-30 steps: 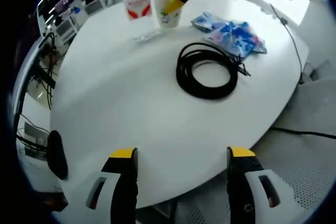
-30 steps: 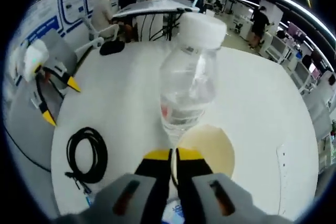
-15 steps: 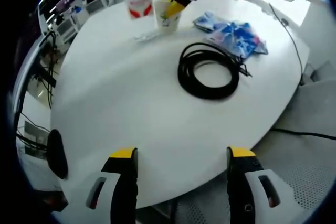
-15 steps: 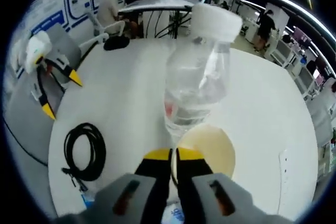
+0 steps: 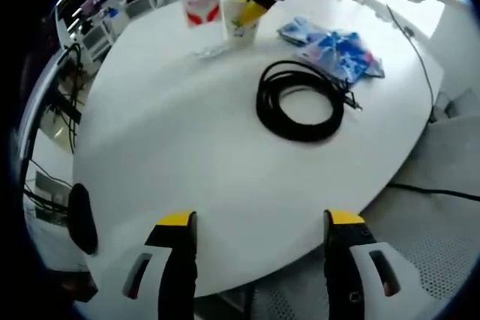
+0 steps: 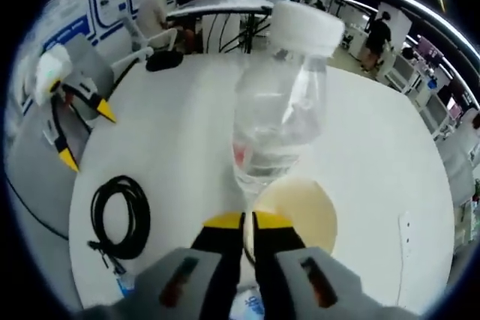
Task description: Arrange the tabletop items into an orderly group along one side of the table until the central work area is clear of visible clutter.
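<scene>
Bench (image 5: 187, 148): round, white; central area still carrying clutter.

Paper cup (image 5: 241, 19): white with a printed pattern, upright at the far edge of the bench in the left gripper view. In the right gripper view it (image 6: 296, 211) sat open-mouthed directly ahead of the camera, its near rim pinched.

Water bottle (image 6: 279, 110): clear plastic, white cap, red label, upright; just beside the cup, on its far side in the right gripper view. Whether the two touched could not be told.

Cable coil (image 5: 300, 100): black, looped flat near the middle of the bench, loose end trailing toward the packets.

Snack packets (image 5: 335, 46): blue and white, lying flat beyond the coil, near it.

Clear wrapper or strip (image 5: 208, 52): flat on the bench near the bottle; too faint to identify.

Left gripper (image 5: 259, 222): hovering off the near edge of the bench, fingers spread wide, holding nothing.

Right gripper (image 6: 247, 222): fingers closed to a narrow slit on the cup rim. Seen from the left gripper view, it (image 5: 255, 1) reached in at the cup from above.

Risks, as judged: a thin paper rim held at one point could fold or slip if the cup were lifted or dragged; the cup sat so near the bottle that a sideways move could knock the bottle over. The coil's trailing end might snag the packets when shifted.
</scene>
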### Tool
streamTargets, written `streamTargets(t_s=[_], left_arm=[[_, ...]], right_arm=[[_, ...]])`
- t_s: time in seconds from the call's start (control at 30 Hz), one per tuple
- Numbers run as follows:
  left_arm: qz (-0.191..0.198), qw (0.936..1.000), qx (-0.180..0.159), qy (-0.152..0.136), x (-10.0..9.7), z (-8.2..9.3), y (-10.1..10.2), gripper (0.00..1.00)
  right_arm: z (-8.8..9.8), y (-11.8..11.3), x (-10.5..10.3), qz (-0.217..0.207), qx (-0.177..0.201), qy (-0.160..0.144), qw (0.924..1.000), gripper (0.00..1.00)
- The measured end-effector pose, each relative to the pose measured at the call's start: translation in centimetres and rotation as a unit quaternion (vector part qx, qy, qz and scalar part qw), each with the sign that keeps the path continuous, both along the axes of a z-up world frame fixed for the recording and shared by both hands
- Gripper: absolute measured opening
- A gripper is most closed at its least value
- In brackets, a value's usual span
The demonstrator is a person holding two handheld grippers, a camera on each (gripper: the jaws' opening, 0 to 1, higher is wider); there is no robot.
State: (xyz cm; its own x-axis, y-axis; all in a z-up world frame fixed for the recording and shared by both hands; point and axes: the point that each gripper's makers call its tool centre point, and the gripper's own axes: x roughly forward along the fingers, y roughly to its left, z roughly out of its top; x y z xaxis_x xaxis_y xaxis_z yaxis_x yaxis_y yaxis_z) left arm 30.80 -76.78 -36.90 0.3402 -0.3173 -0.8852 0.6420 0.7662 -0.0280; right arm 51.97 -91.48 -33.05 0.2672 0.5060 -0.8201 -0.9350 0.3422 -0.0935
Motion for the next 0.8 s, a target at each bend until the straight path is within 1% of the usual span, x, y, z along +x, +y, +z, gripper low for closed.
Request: streamTargets(t_s=[0.1,0.23,0.53,0.6,0.7,0.8], left_arm=[[0.0,1.0,0.0,0.0,0.0,0.0,0.0,0.64],[-0.001,1.0,0.0,0.001,0.0,0.0,0.0,0.64],[-0.001,1.0,0.0,0.0,0.1,0.0,-0.1,0.65],[0.001,1.0,0.001,-0.008,0.3,0.1,0.0,0.66],[0.005,1.0,0.0,-0.007,0.3,0.1,0.1,0.66],[0.003,0.9999,0.002,-0.01,0.4,0.1,0.1,0.67]], right_arm=[[0.4,0.3,0.1,-0.004,0.014,0.0,0.9999,0.07],[0.4,0.2,0.3,-0.003,0.013,-0.004,0.9999,0.08],[1.0,0.1,0.2,-0.009,0.028,-0.009,0.9995,0.13],[1.2,0.1,0.1,-0.012,0.03,-0.011,0.9994,0.15],[1.4,-0.1,-0.2,-0.019,0.029,-0.011,0.9993,0.21],[1.9,0.0,-0.4,-0.015,0.045,-0.02,0.9987,0.22]])
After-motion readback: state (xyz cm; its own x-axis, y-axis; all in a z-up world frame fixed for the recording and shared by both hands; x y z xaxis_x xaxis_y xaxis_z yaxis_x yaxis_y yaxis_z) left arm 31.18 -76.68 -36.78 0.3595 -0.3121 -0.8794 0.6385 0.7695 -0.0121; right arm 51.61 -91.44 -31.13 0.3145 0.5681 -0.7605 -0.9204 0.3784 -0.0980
